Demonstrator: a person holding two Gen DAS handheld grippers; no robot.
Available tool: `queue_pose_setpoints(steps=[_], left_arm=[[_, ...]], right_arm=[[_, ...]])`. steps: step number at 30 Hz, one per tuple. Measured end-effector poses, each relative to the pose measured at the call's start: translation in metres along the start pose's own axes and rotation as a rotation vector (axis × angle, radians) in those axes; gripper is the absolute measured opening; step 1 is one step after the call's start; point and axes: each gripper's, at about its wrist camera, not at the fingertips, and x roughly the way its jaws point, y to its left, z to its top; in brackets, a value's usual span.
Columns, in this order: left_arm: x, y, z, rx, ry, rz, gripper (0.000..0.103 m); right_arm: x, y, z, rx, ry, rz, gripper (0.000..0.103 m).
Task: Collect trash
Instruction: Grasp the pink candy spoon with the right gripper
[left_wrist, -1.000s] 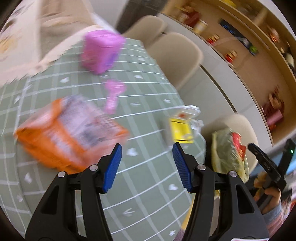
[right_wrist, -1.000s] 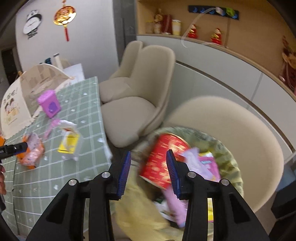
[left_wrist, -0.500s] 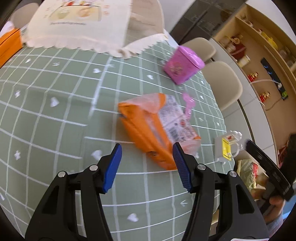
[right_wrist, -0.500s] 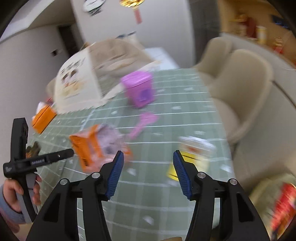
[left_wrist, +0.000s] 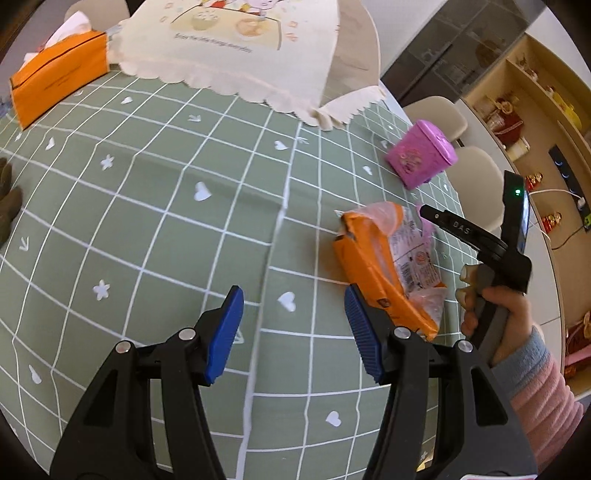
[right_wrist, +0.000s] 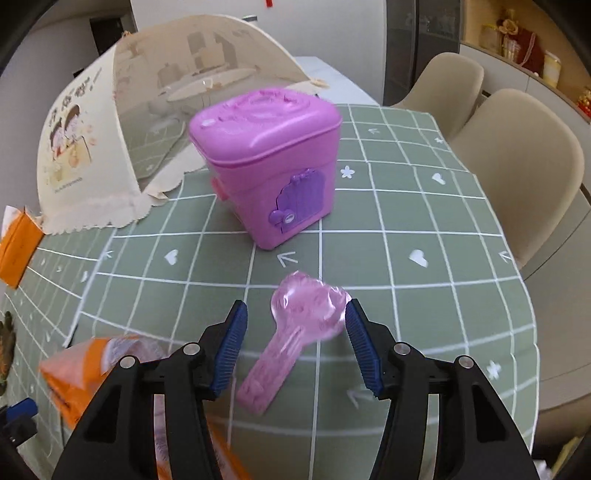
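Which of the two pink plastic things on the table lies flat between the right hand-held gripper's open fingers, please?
The translucent pink wrapper, flat between the right hand-held gripper; its fingers don't touch it. The opaque pink box stands upright farther off.

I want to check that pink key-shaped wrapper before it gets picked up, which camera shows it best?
The right wrist view. The pink key-shaped wrapper lies whole on the green tablecloth, between the open fingers of the right gripper. In the left wrist view only a pale pink sliver shows, behind the orange snack bag.
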Motion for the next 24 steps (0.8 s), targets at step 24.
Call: queue_pose_setpoints(steps=[24], left_arm=[[0.038, -0.055, 0.012, 0.012, 0.06, -0.106, 0.054]], right_arm=[[-0.091, 0.014, -0.051, -0.112, -0.058, 0.074, 0.037]])
